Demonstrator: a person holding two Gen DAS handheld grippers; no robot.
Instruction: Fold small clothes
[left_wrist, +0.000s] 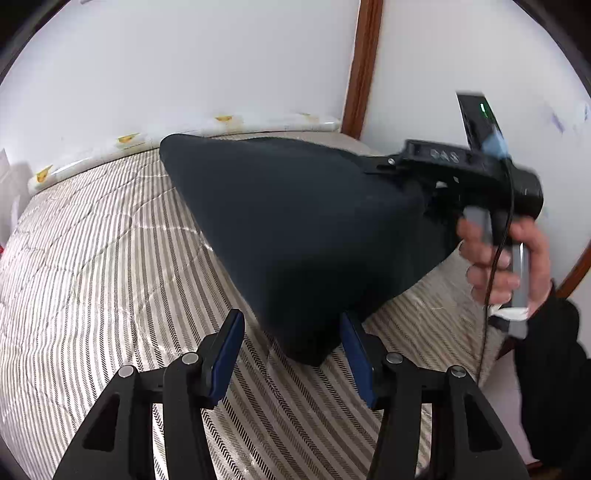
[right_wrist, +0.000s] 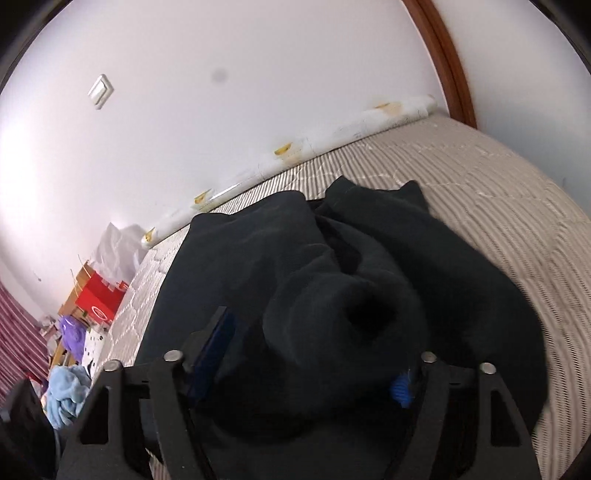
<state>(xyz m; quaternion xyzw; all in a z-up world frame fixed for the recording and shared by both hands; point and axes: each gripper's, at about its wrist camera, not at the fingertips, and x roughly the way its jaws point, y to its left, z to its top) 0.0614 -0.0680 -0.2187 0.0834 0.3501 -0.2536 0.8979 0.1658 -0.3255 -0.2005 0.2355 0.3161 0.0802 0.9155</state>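
Above the striped mattress (left_wrist: 110, 258), right gripper (left_wrist: 413, 173) at 2 o'clock pinches a dark garment (left_wrist: 295, 229); left gripper (left_wrist: 291, 354) fingers spread, unloaded.

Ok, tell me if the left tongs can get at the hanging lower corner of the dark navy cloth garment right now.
Probably yes. The left tongs stand open, and the dark navy cloth garment dangles its lower corner right between their blue pads, with nothing in the way.
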